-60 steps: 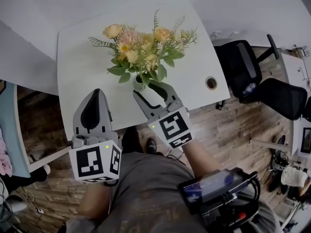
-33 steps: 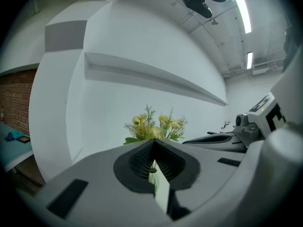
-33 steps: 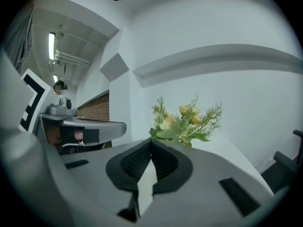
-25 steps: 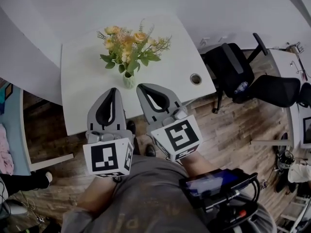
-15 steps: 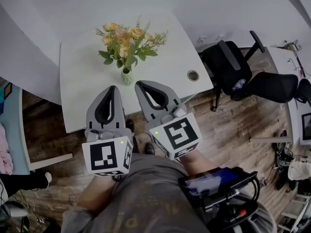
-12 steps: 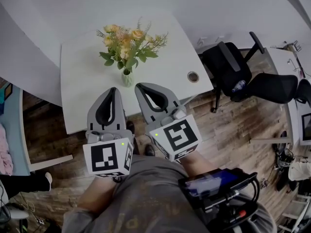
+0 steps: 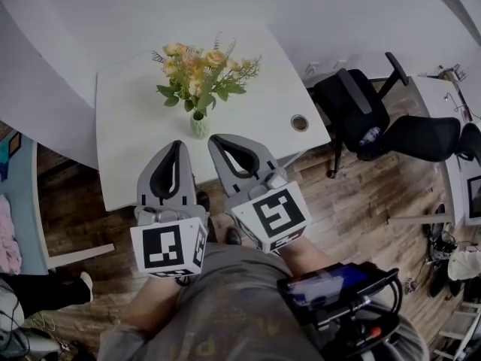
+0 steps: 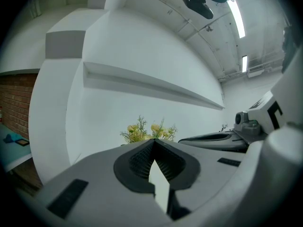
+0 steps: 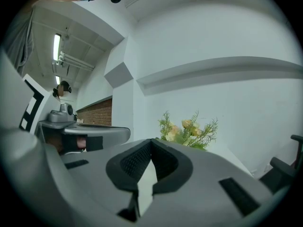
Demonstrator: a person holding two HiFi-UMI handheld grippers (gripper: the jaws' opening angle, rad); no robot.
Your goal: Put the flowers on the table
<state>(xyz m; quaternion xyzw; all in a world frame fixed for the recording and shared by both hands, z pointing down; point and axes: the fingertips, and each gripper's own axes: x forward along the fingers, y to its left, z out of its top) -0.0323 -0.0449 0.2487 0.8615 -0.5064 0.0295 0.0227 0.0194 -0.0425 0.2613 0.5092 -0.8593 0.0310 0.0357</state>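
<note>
A bunch of yellow and peach flowers (image 7: 199, 74) stands upright in a small pale vase (image 7: 198, 125) on the white table (image 7: 128, 149), free of both grippers. My left gripper (image 7: 176, 144) is shut and empty, its tips over the table's near edge, a little left of the vase. Also shut and empty, my right gripper (image 7: 213, 139) has its tips just right of the vase base, apart from it. The flowers (image 8: 147, 131) show beyond the closed jaws in the left gripper view, and the flowers (image 9: 189, 129) do so in the right gripper view too.
A round cable hole (image 7: 300, 122) sits near the table's right corner. Two black office chairs (image 7: 361, 100) (image 7: 432, 138) stand on the wood floor to the right. White walls back the table. A dark device (image 7: 338, 288) hangs at the person's waist.
Earliest, my right gripper stood open at the vase base; it has since drawn back and shut, leaving the vase standing. Over the last second both grippers have kept still.
</note>
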